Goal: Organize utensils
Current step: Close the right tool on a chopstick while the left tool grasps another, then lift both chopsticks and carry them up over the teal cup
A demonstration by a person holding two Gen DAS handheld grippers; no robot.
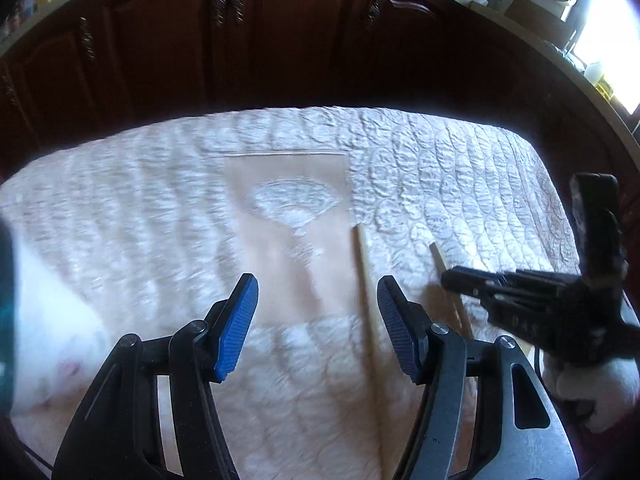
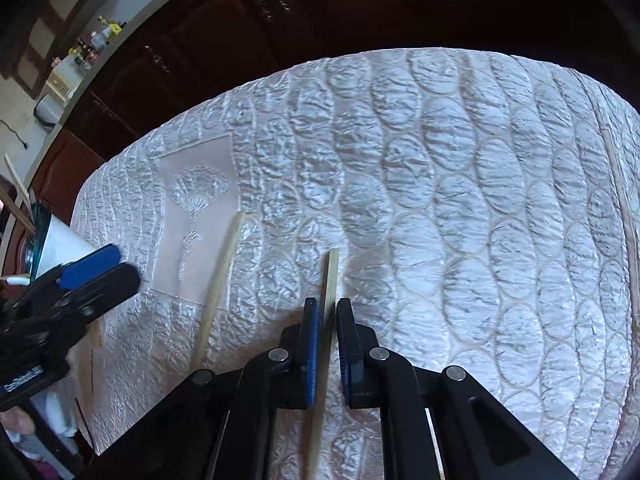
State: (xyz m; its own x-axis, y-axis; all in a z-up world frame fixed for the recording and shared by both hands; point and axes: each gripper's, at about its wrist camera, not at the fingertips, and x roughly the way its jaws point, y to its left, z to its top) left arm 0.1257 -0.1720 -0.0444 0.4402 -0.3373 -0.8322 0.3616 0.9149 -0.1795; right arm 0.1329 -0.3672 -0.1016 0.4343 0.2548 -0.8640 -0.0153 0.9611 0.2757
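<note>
Two pale wooden chopsticks lie on a white quilted cloth (image 1: 460, 168). In the left wrist view one chopstick (image 1: 366, 276) runs between the spread fingers of my left gripper (image 1: 318, 280), close to the right finger; that gripper is open and holds nothing. The other chopstick (image 2: 331, 274) sits between the narrow jaws of my right gripper (image 2: 327, 303), which is shut on it. From the left wrist view, my right gripper (image 1: 450, 276) comes in from the right over that second chopstick (image 1: 440, 260). My left gripper (image 2: 112, 270) shows at the left of the right wrist view, beside the first chopstick (image 2: 224, 272).
A white cup (image 2: 60, 240) holding sticks stands at the cloth's left edge. A smooth beige panel with a fan pattern (image 1: 296, 200) lies in the cloth. Dark wooden cabinet doors (image 1: 168, 40) rise beyond the far edge. A white-clad hand (image 1: 600, 392) holds the right gripper.
</note>
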